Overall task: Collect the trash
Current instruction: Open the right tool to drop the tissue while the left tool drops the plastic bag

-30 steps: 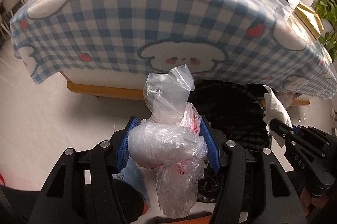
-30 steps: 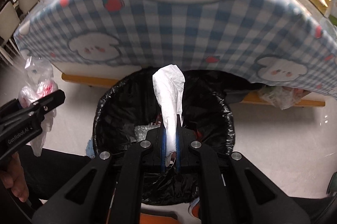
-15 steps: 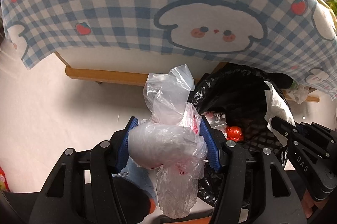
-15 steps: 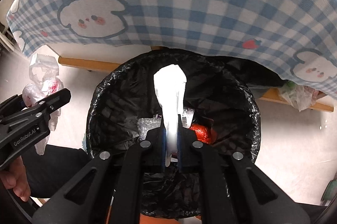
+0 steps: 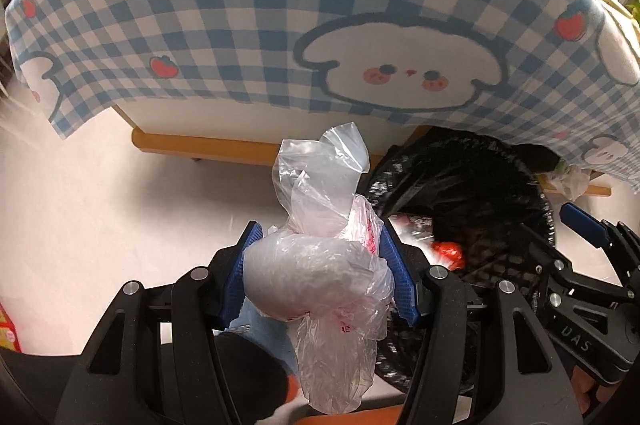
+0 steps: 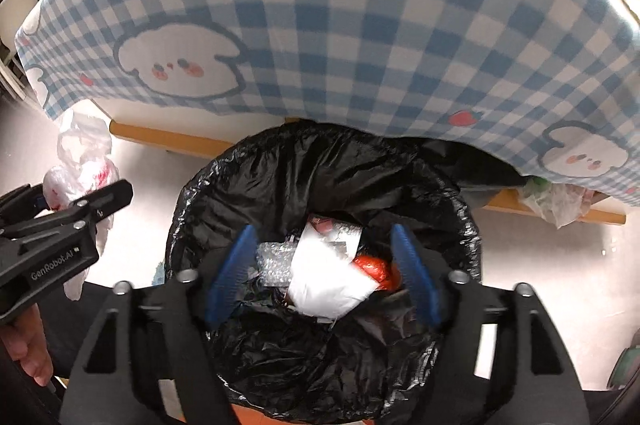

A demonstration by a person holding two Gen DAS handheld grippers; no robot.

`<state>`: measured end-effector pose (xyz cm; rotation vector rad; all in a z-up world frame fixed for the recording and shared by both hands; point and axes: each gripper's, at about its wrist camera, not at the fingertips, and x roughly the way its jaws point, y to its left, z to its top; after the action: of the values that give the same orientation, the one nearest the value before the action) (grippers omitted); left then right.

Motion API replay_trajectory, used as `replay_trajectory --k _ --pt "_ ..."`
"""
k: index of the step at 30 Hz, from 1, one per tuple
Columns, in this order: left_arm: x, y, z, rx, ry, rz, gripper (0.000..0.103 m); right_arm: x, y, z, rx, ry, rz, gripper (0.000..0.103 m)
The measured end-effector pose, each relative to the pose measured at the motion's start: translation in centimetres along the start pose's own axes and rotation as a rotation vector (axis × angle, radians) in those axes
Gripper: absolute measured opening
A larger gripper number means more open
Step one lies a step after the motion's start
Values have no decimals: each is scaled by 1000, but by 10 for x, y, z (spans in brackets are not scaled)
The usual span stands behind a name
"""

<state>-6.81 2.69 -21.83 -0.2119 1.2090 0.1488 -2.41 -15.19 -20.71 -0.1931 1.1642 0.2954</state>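
My left gripper is shut on a crumpled clear plastic bag with red print, held above the floor just left of the bin. The bin with a black liner stands under the table edge; it also shows in the left wrist view. My right gripper is open above the bin mouth. A white tissue lies inside the bin on bubble wrap and a red wrapper. The left gripper with its bag shows at the left in the right wrist view.
A blue-and-white checked tablecloth with bunny prints overhangs the bin. A wooden table rail runs below it. Another clear bag hangs under the cloth at the right. Pale floor lies left of the bin.
My right gripper has opened and the white tissue has dropped into the bin. Both grippers have moved lower and closer to the bin. The left gripper still holds the plastic bag.
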Motion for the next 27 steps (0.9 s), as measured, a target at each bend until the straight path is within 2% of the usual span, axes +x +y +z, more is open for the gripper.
replay_trajectory --k 4,8,16,21,27 --pt "-9 -12 2 13 -26 -8 58 -14 -17 -1 44 -39 9 88" --pt "-12 -30 1 29 -38 -22 58 -32 -39 -5 82 -89 -14 95" --pt "-11 -79 -5 102 -39 -47 58 -38 -83 -20 132 -92 -78 96" --pt "-9 -106 -9 141 -47 -65 58 -36 -118 -31 210 -78 -83 96" --pt "1 -126 -13 161 -33 -79 58 -35 -137 -43 233 -78 -100 96"
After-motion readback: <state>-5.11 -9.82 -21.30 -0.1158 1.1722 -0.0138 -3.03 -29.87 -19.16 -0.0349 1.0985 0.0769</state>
